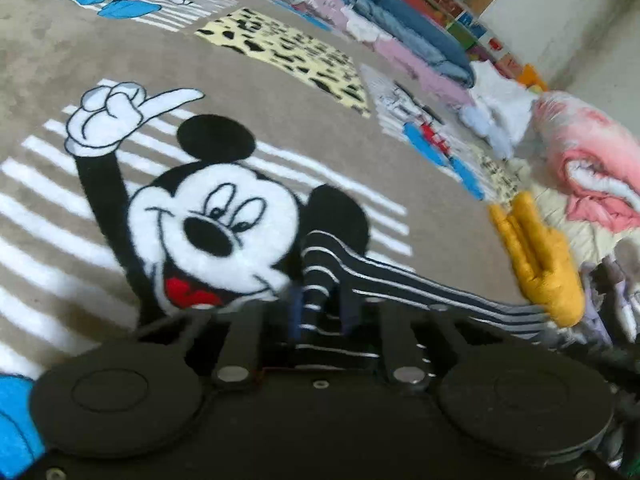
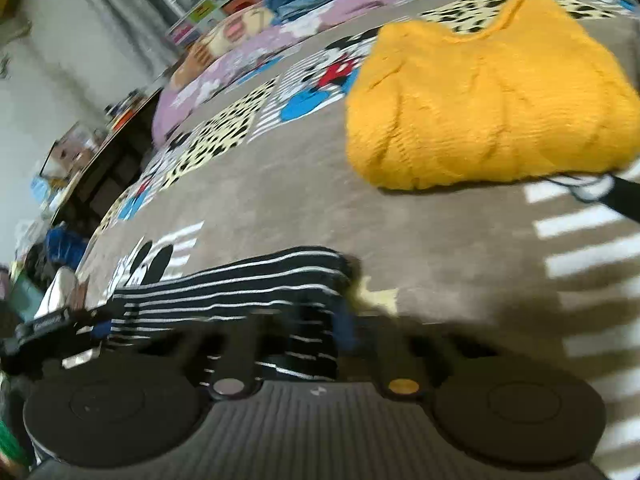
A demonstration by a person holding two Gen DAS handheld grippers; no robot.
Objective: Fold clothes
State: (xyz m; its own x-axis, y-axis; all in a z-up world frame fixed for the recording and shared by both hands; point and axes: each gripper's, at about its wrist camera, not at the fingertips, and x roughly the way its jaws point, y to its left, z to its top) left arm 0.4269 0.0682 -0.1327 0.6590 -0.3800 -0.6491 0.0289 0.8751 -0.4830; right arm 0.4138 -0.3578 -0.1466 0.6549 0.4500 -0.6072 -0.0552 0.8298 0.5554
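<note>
A dark navy garment with thin white stripes (image 1: pixel 400 280) is stretched between my two grippers above a Mickey Mouse blanket (image 1: pixel 60 60). My left gripper (image 1: pixel 320 300) is shut on one end of it. My right gripper (image 2: pixel 296 332) is shut on the other end (image 2: pixel 240 284). A folded yellow knit sweater (image 2: pixel 488 100) lies on the blanket ahead of the right gripper; in the left wrist view its edge (image 1: pixel 540 256) shows at the right, past the striped cloth.
Folded quilts in blue (image 1: pixel 408 28) and lilac line the blanket's far side. A pink bundle (image 1: pixel 592 168) and white cloth (image 1: pixel 500 108) lie at the right. A dark table with clutter (image 2: pixel 100 160) stands at the left by a white wall.
</note>
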